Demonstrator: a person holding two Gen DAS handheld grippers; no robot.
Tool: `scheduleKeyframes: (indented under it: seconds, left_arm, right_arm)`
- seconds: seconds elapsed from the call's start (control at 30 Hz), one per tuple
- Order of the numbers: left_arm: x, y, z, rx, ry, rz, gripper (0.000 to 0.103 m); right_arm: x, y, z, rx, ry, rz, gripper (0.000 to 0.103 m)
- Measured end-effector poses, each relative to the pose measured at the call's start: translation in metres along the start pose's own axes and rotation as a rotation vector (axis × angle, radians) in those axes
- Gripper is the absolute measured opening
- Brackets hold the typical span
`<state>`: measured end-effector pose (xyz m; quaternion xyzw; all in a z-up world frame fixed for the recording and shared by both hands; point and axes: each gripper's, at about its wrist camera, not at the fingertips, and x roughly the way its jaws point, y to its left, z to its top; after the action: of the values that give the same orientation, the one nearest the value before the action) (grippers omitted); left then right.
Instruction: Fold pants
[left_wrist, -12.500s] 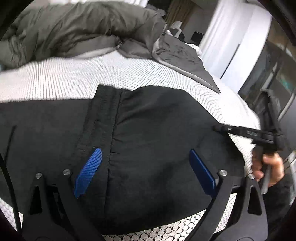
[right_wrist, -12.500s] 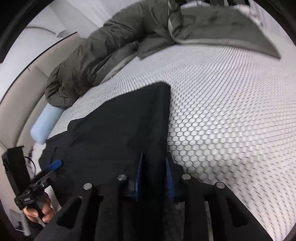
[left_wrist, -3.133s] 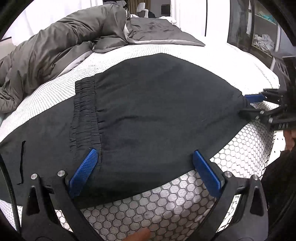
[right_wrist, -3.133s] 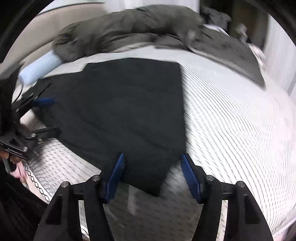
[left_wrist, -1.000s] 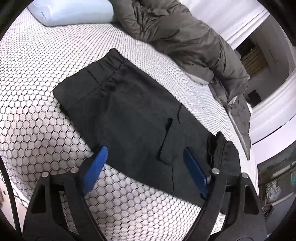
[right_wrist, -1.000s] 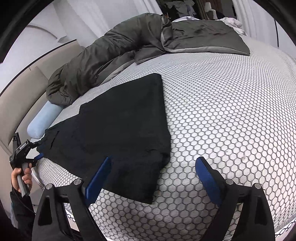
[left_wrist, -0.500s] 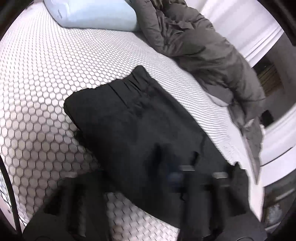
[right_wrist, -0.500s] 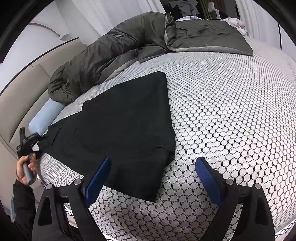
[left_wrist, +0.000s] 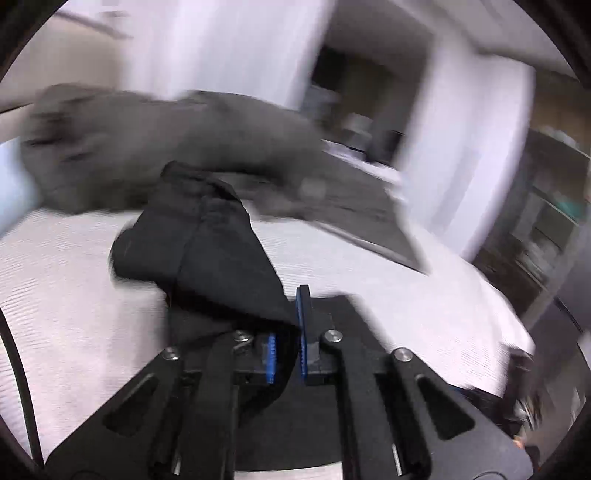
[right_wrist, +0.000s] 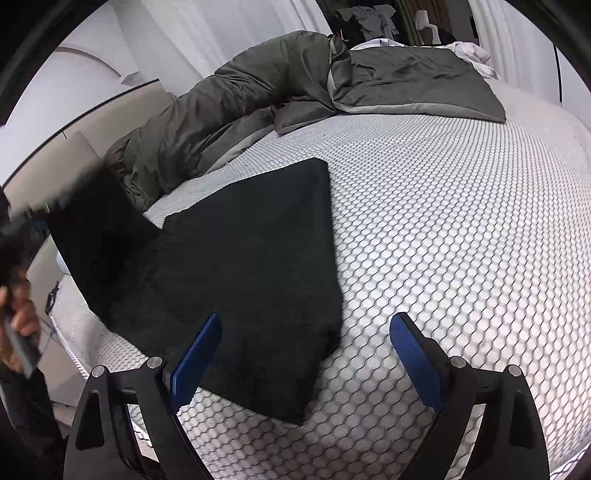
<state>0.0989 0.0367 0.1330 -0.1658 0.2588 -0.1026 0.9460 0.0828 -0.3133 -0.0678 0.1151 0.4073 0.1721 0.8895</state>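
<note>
Each fisheye view looks forward and downward along its own hand-held gripper, close over the bed (right_wrist: 461, 206); both share the black pants (right_wrist: 251, 258) and grey duvet (right_wrist: 258, 96).

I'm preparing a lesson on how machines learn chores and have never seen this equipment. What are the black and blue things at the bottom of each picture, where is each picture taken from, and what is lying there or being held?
No robot here: a person carries a hand-held two-finger clamp in each hand, each with a wide-angle camera looking along its fingers.

The blurred picture is from the left gripper. Its blue-padded jaws have just been closing and now pinch a corner of the black pants, lifting that end off the bed.

The sharp picture is from the right gripper. Its jaws stand wide open, holding nothing, above the near end of the pants, which lies flat on the honeycomb-patterned cover. At its left edge you see the person's hand raising the other end. A grey duvet is bunched at the far side.
</note>
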Motion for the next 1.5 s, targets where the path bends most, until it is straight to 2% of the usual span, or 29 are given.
scheduleKeyframes:
  seconds: [0.07, 0.1, 0.13, 0.2, 0.27, 0.37, 0.4, 0.43, 0.53, 0.67, 0.73, 0.8, 0.9, 0.93, 0.97, 1.1, 1.33, 1.37, 1.4, 1.43, 1.47, 1.5]
  left_arm:
    - [0.04, -0.053, -0.017, 0.064, 0.126, -0.116, 0.028]
    - [0.052, -0.07, -0.025, 0.094, 0.182, -0.153, 0.052]
    - [0.061, -0.083, -0.035, 0.121, 0.22, -0.172, 0.065]
    - [0.062, -0.096, -0.044, 0.159, 0.191, -0.184, 0.069]
    - [0.054, -0.093, -0.046, 0.182, 0.176, -0.19, 0.081]
    - [0.034, -0.061, -0.043, 0.14, 0.126, -0.124, 0.088]
    - [0.032, -0.052, -0.042, 0.129, 0.116, -0.099, 0.094]
    - [0.033, -0.032, -0.043, 0.108, 0.108, -0.036, 0.098]
    - [0.038, 0.019, -0.053, 0.076, 0.133, 0.15, 0.098]
    - [0.051, 0.068, -0.062, 0.036, 0.2, 0.275, 0.098]
    - [0.055, 0.082, -0.067, 0.05, 0.223, 0.309, 0.098]
    - [0.06, 0.092, -0.076, 0.046, 0.249, 0.315, 0.098]
    - [0.074, 0.1, -0.087, 0.017, 0.311, 0.276, 0.098]
    - [0.076, 0.105, -0.094, 0.012, 0.34, 0.253, 0.098]
    - [0.078, 0.106, -0.097, 0.016, 0.355, 0.249, 0.098]
    - [0.078, 0.109, -0.105, 0.061, 0.391, 0.243, 0.099]
    - [0.066, 0.115, -0.108, 0.044, 0.385, 0.248, 0.1]
    - [0.066, 0.113, -0.107, 0.048, 0.384, 0.254, 0.1]
    - [0.066, 0.112, -0.106, 0.053, 0.383, 0.259, 0.1]
    - [0.067, 0.111, -0.105, 0.056, 0.382, 0.263, 0.1]
    - [0.069, 0.11, -0.105, 0.056, 0.383, 0.263, 0.1]
    - [0.062, 0.108, -0.107, 0.051, 0.38, 0.264, 0.1]
  right_arm:
    - [0.001, -0.005, 0.004, -0.002, -0.009, -0.04, 0.094]
    - [0.002, -0.01, 0.006, 0.007, -0.009, -0.06, 0.094]
    - [0.003, -0.015, 0.006, 0.016, -0.007, -0.07, 0.094]
    - [0.003, -0.025, 0.006, 0.038, 0.001, -0.095, 0.094]
    - [0.002, -0.033, 0.005, 0.051, 0.008, -0.112, 0.094]
    - [-0.004, -0.039, 0.002, 0.063, -0.002, -0.106, 0.094]
    - [-0.006, -0.039, 0.002, 0.064, -0.008, -0.096, 0.094]
    - [-0.006, -0.038, 0.003, 0.064, -0.013, -0.086, 0.094]
    - [-0.006, -0.029, 0.004, 0.048, -0.031, -0.029, 0.094]
    - [0.003, -0.009, 0.01, -0.024, -0.029, 0.029, 0.094]
    - [0.01, 0.003, 0.014, -0.079, -0.025, 0.038, 0.086]
    - [0.017, 0.014, 0.021, -0.102, -0.002, 0.102, 0.072]
    - [0.038, 0.032, 0.036, -0.113, 0.074, 0.266, 0.065]
    - [0.05, 0.035, 0.041, -0.092, 0.12, 0.285, 0.064]
    - [0.061, 0.034, 0.045, -0.067, 0.154, 0.294, 0.06]
    - [0.085, 0.025, 0.038, 0.007, 0.232, 0.341, 0.059]
    - [0.074, 0.026, 0.033, 0.024, 0.236, 0.337, 0.055]
    - [0.075, 0.025, 0.031, 0.023, 0.232, 0.337, 0.044]
    - [0.076, 0.027, 0.031, 0.02, 0.226, 0.346, 0.027]
    - [0.078, 0.031, 0.031, 0.003, 0.212, 0.348, 0.018]
    - [0.077, 0.035, 0.031, -0.023, 0.191, 0.345, 0.011]
    - [0.073, 0.041, 0.031, -0.053, 0.157, 0.342, 0.008]
